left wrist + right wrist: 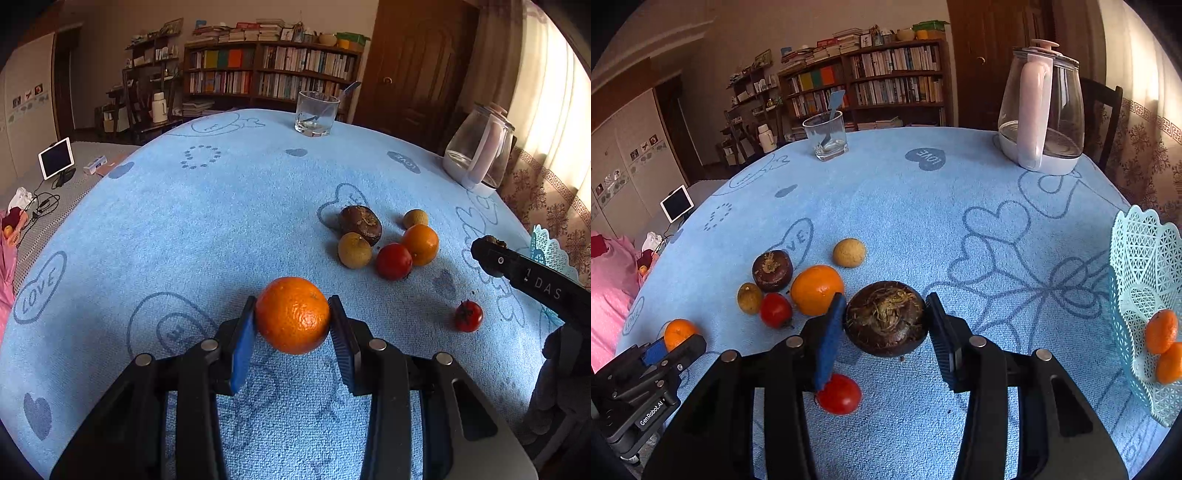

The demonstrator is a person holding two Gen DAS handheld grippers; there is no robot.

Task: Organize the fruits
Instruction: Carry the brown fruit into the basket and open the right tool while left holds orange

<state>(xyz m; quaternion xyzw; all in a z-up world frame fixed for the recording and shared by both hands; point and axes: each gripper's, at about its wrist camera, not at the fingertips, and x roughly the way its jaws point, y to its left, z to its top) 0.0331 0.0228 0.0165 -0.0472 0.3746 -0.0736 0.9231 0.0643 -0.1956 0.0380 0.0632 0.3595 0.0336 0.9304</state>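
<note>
My left gripper (pixel 292 321) is shut on an orange (pixel 292 314), held above the blue tablecloth. My right gripper (pixel 886 319) is shut on a dark brown water chestnut (pixel 885 318). On the cloth lie a second water chestnut (pixel 772 270), another orange (pixel 817 290), two tan longans (pixel 849 252) (pixel 750 297) and two red tomatoes (pixel 775 310) (pixel 839 394). The same cluster shows in the left wrist view, with the water chestnut (pixel 360 223) and a lone tomato (pixel 468 316). A pale blue lattice basket (pixel 1137 266) at the right holds two oranges (pixel 1161 330).
A glass kettle (pixel 1039 110) stands at the far right of the table, and a glass tumbler (pixel 829 134) with a spoon stands at the far edge. The tablecloth (pixel 923 221) covers the whole table. Bookshelves and a door stand behind.
</note>
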